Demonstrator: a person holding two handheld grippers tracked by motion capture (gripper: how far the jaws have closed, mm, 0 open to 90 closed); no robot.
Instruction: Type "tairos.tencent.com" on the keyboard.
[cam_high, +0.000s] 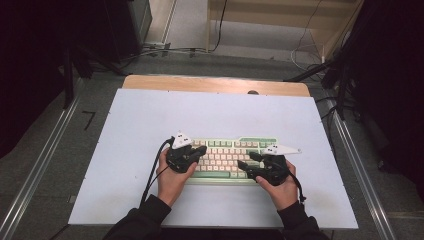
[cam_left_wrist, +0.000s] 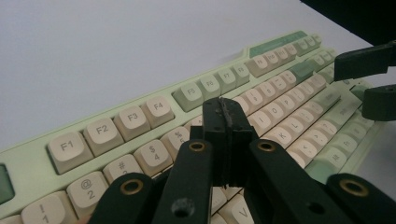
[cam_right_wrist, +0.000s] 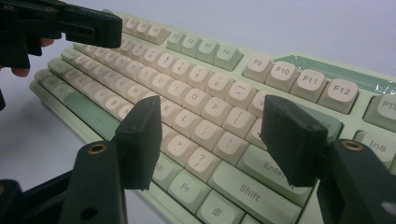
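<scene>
A cream and pale green keyboard (cam_high: 231, 151) lies on the white table top, near the front. My left gripper (cam_high: 201, 149) hovers over the keyboard's left part. In the left gripper view its black jaws (cam_left_wrist: 226, 122) are pressed together with nothing between them, just above the number row of the keyboard (cam_left_wrist: 140, 135). My right gripper (cam_high: 245, 164) sits over the right part of the keyboard. In the right gripper view this gripper (cam_right_wrist: 215, 135) stands open, its pads apart above the keys around Shift and Enter on the keyboard (cam_right_wrist: 201, 98), holding nothing.
The white table top (cam_high: 150, 120) has free room behind and left of the keyboard. A wooden board edge (cam_high: 215, 84) runs along the far side. Metal rails (cam_high: 35, 170) flank the table, and cables lie on the floor (cam_high: 165, 50) beyond.
</scene>
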